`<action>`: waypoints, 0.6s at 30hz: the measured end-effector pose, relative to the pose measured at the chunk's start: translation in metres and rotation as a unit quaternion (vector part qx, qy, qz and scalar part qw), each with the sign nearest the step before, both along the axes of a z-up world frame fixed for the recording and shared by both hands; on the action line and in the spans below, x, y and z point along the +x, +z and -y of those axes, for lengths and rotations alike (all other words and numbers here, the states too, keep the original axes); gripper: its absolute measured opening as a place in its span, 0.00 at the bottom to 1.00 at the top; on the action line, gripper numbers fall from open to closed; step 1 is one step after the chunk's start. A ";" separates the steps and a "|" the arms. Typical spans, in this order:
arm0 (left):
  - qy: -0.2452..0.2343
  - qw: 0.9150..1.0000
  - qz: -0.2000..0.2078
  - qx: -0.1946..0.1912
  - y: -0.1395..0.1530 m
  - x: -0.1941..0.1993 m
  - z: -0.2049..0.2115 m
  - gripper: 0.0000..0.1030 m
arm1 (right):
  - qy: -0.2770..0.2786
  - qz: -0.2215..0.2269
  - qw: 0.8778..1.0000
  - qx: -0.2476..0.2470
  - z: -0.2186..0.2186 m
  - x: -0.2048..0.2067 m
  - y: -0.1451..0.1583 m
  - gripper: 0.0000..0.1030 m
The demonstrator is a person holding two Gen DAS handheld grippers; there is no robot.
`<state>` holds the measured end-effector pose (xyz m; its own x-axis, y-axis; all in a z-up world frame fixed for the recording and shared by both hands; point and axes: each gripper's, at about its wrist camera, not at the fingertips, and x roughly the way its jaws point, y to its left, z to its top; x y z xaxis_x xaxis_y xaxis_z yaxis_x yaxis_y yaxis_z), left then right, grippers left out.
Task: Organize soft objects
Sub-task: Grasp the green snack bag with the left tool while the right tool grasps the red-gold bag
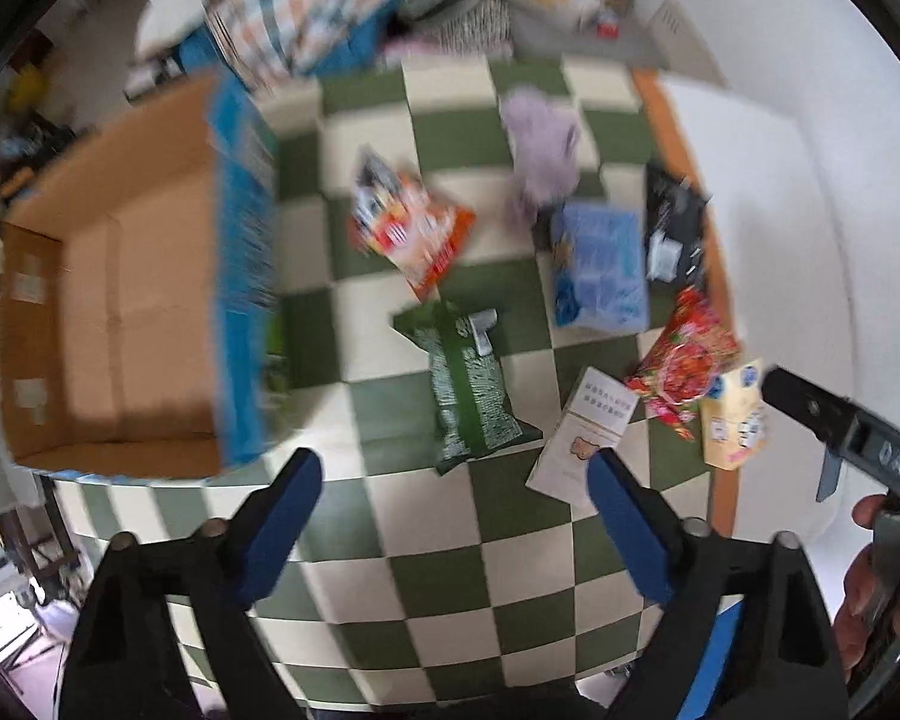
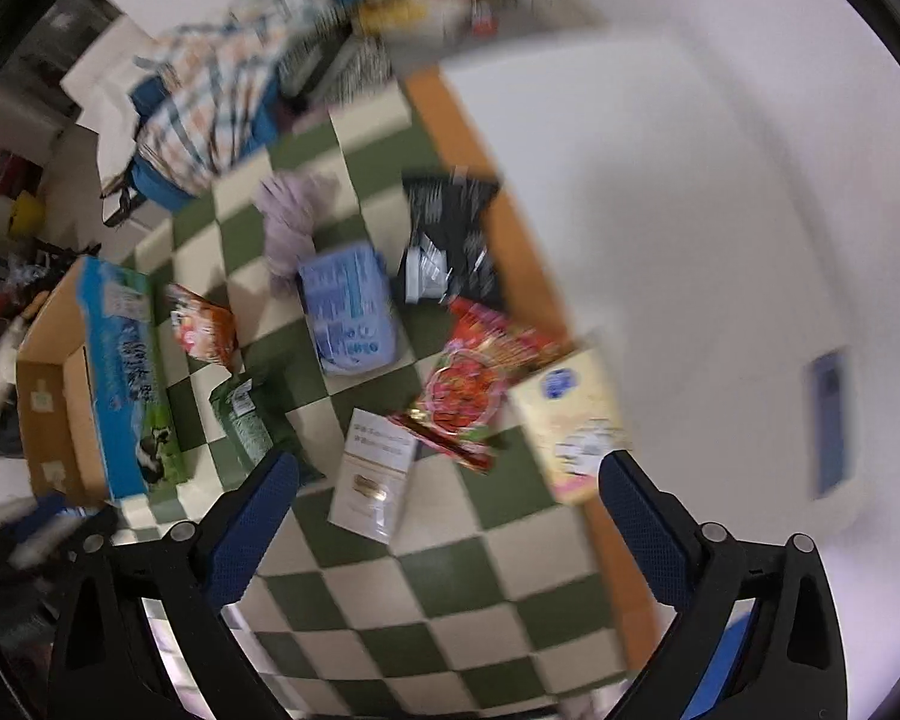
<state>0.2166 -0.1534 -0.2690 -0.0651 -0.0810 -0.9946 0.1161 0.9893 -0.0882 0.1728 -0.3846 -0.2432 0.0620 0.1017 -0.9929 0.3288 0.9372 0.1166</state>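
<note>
Left gripper: held apart, empty | right gripper: held apart, empty | crinkly green plastic snack bag: judged light, slippery, crushable; gentle mid-body grip advised.

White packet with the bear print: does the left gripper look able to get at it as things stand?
Probably yes. The left gripper is open and empty, and the white packet lies flat on the checkered cloth just ahead of its right finger, uncovered. The green bag and red bag only flank it.

box left | packets right (on checked cloth)
</note>
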 end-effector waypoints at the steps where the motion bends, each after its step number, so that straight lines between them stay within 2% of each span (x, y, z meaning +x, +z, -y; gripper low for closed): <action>1: 0.001 1.000 -0.024 0.001 -0.022 0.006 0.004 0.76 | -0.004 -0.018 1.000 0.012 0.003 0.009 -0.021 0.91; 3: 0.005 0.999 -0.049 0.016 -0.048 0.013 0.007 0.72 | -0.002 -0.047 0.999 0.018 0.003 0.023 -0.055 0.86; 6: 0.017 0.996 -0.079 0.025 -0.083 0.023 0.006 0.71 | -0.001 -0.078 0.997 0.015 0.003 0.036 -0.094 0.84; 10: 0.022 0.994 -0.100 0.031 -0.111 0.023 0.005 0.71 | -0.012 -0.113 0.993 0.013 0.010 0.039 -0.124 0.83; 12: 0.023 0.993 -0.109 0.028 -0.120 0.021 0.004 0.71 | -0.011 -0.113 0.994 0.011 0.010 0.040 -0.129 0.83; 14: 0.026 0.993 -0.115 0.025 -0.128 0.017 0.005 0.67 | -0.007 -0.119 0.993 0.006 0.007 0.042 -0.132 0.83; 16: 0.033 0.992 -0.119 0.018 -0.136 0.014 0.005 0.53 | -0.003 -0.127 0.992 0.009 0.003 0.042 -0.135 0.83; 18: 0.040 0.991 -0.123 0.014 -0.143 0.010 0.004 0.45 | 0.005 -0.129 0.992 0.004 -0.003 0.041 -0.140 0.83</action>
<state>0.2270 -0.1571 -0.4119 -0.3013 -0.0684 -0.9511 0.0155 0.9969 -0.0766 0.2135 -0.3815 -0.3828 -0.1940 0.1097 -0.9748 0.3395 0.9398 0.0382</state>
